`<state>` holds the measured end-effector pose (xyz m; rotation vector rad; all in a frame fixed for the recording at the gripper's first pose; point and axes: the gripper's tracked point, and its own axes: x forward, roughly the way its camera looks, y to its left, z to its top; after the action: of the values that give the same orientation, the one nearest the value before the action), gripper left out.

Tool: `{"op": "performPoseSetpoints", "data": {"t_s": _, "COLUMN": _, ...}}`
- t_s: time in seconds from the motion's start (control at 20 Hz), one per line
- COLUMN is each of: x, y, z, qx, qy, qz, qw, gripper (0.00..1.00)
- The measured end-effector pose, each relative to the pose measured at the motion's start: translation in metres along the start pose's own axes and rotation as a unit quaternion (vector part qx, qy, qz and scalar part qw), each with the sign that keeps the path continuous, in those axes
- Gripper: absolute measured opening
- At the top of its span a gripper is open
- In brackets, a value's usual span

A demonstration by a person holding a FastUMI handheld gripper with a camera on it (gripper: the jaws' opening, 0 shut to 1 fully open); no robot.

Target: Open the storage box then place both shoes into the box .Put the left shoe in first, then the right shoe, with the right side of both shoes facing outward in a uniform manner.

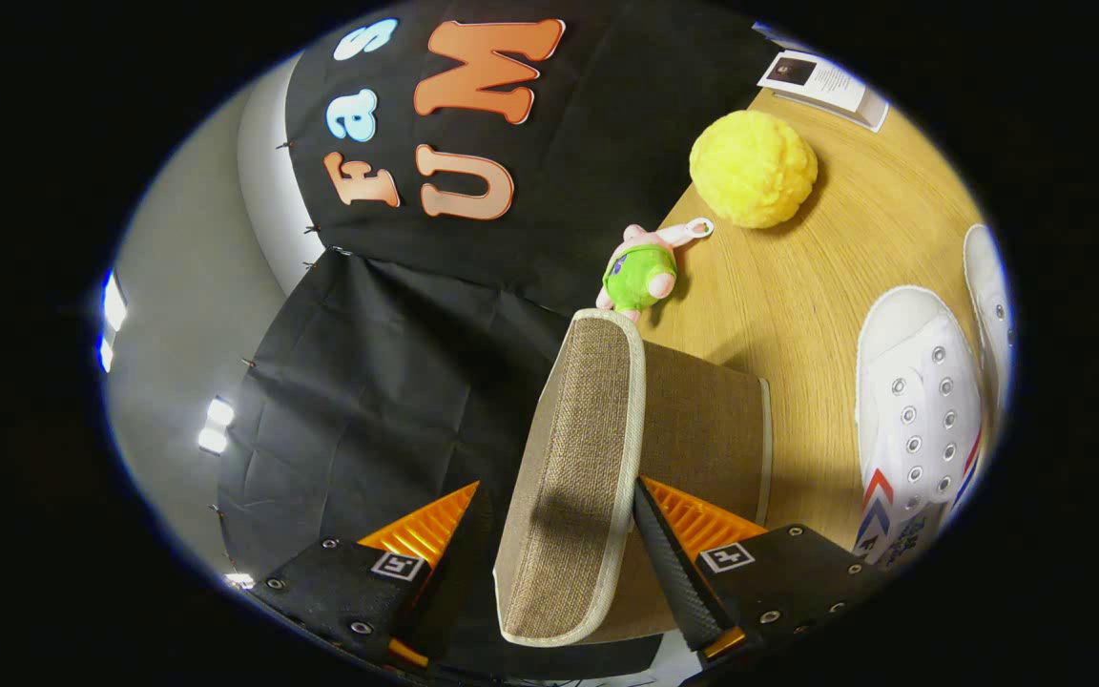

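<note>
Task at opening stage: storage box [702, 429] lid [573, 477] raised on edge between the fingers of the gripper [559, 544]; contact of both fingers not confirmed, grip uncertain. Both shoes still out on table [798, 296], right of gripper. Count: one box, two white shoes [917, 410], one yellow pompom [753, 169], one plush toy [642, 272].

**Little legible print in the booth**

Small square markers [398, 565] sat on the gripper [564, 544] bodies, each bearing a blocky glyph, not a readable word. Print on the white shoe's [917, 420] side, by its red and blue stripes, was too distorted to read. A printed card [821, 84] on the counter [798, 296] was too small to read.
</note>
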<state>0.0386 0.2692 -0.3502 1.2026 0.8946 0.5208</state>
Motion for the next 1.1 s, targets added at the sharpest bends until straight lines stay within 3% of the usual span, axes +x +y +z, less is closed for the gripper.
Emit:
{"op": "performPoseSetpoints", "data": {"t_s": 0.15, "x": -0.008, "y": 0.023, "z": 0.011, "qx": 0.018, "qy": -0.018, "qz": 0.047, "qw": 0.999, "gripper": 0.82}}
{"op": "performPoseSetpoints", "data": {"t_s": 0.3, "x": -0.009, "y": 0.034, "z": 0.002, "qx": -0.002, "qy": -0.003, "qz": 0.061, "qw": 0.998, "gripper": 0.72}}
{"op": "performPoseSetpoints", "data": {"t_s": 0.45, "x": -0.007, "y": 0.058, "z": -0.006, "qx": -0.005, "qy": 0.009, "qz": 0.099, "qw": 0.995, "gripper": 0.69}}
{"op": "performPoseSetpoints", "data": {"t_s": 0.5, "x": -0.008, "y": 0.066, "z": -0.009, "qx": -0.008, "qy": 0.009, "qz": 0.106, "qw": 0.994, "gripper": 0.63}}
{"op": "performPoseSetpoints", "data": {"t_s": 1.0, "x": 0.015, "y": 0.122, "z": -0.02, "qx": -0.115, "qy": -0.026, "qz": 0.086, "qw": 0.989, "gripper": 0.19}}
{"op": "performPoseSetpoints", "data": {"t_s": 1.1, "x": 0.028, "y": 0.142, "z": -0.024, "qx": -0.133, "qy": -0.025, "qz": 0.085, "qw": 0.987, "gripper": 0.18}}
